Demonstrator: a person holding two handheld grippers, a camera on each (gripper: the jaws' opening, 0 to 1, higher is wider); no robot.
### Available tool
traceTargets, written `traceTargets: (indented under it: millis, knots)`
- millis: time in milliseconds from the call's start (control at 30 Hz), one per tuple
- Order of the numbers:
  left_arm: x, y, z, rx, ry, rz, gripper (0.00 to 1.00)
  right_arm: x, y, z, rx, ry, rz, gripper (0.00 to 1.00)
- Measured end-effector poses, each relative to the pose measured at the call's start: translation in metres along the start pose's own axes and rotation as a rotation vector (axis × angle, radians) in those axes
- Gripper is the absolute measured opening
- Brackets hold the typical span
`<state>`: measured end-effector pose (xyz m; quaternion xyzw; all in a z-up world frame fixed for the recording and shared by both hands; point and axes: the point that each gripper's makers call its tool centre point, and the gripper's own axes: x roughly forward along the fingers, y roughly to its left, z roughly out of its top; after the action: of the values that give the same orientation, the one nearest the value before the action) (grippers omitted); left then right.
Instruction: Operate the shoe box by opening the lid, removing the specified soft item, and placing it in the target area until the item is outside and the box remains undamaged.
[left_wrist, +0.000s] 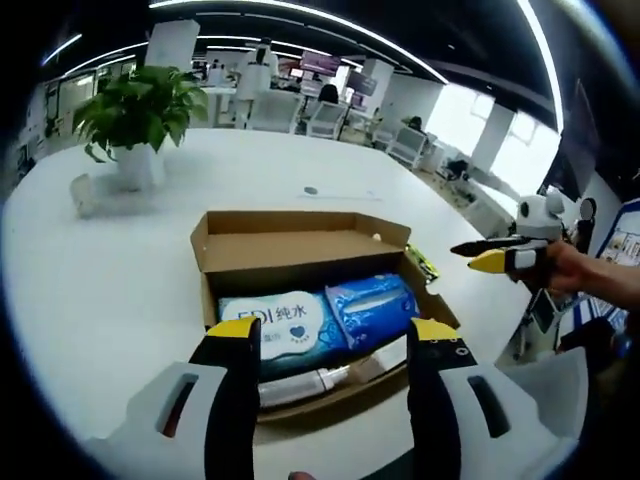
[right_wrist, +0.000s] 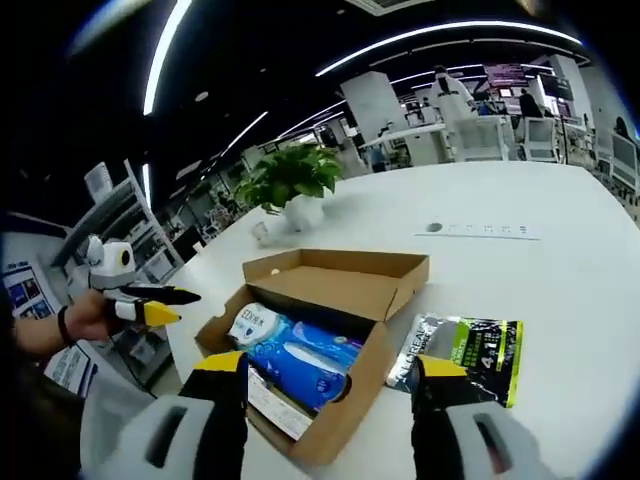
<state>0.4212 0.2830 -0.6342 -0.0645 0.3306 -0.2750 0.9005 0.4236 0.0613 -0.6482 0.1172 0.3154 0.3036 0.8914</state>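
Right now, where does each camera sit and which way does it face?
Left gripper view: rides the left tongs, facing the open shoe box on the table; right tongs and a hand enter at right.
Right gripper view: rides the right tongs, facing the box from its other side; left tongs at left.
Shared: box, blue pack, potted plant.

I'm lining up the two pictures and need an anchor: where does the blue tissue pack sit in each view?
Left gripper view: blue tissue pack lies in the open shoe box, right of the white wipes pack.
Right gripper view: it lies mid-box, lower left of centre.
Shared landmark: the potted plant beyond the box.
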Motion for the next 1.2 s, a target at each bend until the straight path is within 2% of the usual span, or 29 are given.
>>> traceTargets:
  millis: [233,300,367,533,733,1200]
  knots:
    - [0.0,-0.007,0.001,0.007,-0.006,-0.017,0.59,-0.006,0.014,0.003,-0.013,-0.053,0.028,0.69]
    - [-0.001,-0.008,0.001,0.008,-0.01,-0.021,0.58,-0.008,0.02,0.005,0.007,-0.07,0.049,0.69]
    - [0.0,-0.008,-0.001,0.001,-0.012,-0.022,0.58,-0.008,0.026,0.003,0.008,-0.062,0.072,0.68]
    - [0.001,-0.011,-0.003,0.001,-0.01,-0.033,0.58,-0.01,0.033,-0.004,-0.015,-0.036,0.08,0.7]
    - [0.002,-0.013,-0.002,0.016,-0.006,-0.043,0.58,-0.014,0.033,-0.003,-0.005,-0.053,0.092,0.75]
    - [0.002,-0.017,-0.001,0.042,-0.008,-0.06,0.58,-0.02,0.033,-0.006,-0.016,-0.049,0.099,0.75]
